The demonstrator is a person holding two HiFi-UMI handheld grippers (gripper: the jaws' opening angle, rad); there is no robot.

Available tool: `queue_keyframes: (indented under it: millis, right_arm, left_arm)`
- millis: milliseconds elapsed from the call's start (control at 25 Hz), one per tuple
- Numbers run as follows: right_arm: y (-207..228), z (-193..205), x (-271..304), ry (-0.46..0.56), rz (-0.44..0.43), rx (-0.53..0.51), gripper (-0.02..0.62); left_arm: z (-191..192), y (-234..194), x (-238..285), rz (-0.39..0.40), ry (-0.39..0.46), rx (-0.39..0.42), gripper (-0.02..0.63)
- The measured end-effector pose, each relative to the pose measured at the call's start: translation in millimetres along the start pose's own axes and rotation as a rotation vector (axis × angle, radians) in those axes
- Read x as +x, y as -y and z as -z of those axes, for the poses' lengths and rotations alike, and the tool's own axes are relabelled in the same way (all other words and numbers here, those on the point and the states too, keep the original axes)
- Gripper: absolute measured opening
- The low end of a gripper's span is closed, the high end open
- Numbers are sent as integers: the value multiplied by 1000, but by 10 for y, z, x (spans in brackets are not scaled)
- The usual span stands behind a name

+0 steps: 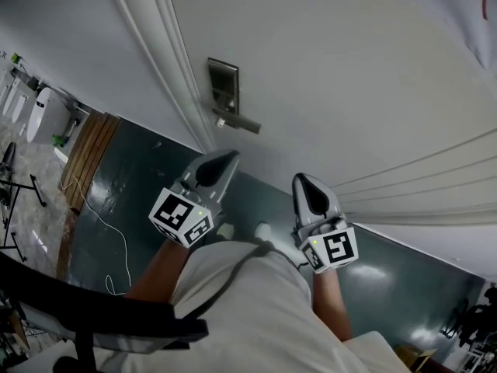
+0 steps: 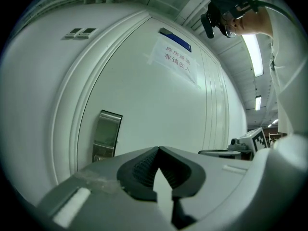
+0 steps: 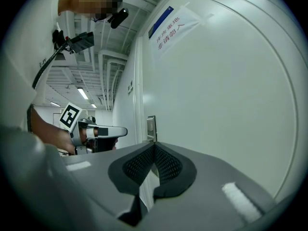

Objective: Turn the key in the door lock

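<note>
Left tongs [image 1: 230,158] and right tongs [image 1: 300,180], pinched empty, face white door [image 1: 349,76] above dark floor [image 1: 140,173].

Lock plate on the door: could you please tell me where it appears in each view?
Head view: the lock plate is upper centre, above the lever.
Left gripper view: lower left.
Right gripper view: centre, seen as a narrow strip.
Shared landmark: the paper notice on the door.
</note>
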State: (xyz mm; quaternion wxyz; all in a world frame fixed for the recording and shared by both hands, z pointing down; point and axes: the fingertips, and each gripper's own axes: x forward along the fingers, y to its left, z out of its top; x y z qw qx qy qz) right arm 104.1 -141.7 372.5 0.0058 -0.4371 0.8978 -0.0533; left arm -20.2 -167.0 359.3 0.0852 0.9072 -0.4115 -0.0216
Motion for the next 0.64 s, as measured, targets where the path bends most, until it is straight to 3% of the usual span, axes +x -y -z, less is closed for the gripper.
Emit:
queue_keyframes:
  millis: [640]
  right_arm:
    - [-74,-13,13,-6,38,-10,6]
  left_arm:
    - [138,-219,-52,-25,-19,-103,6]
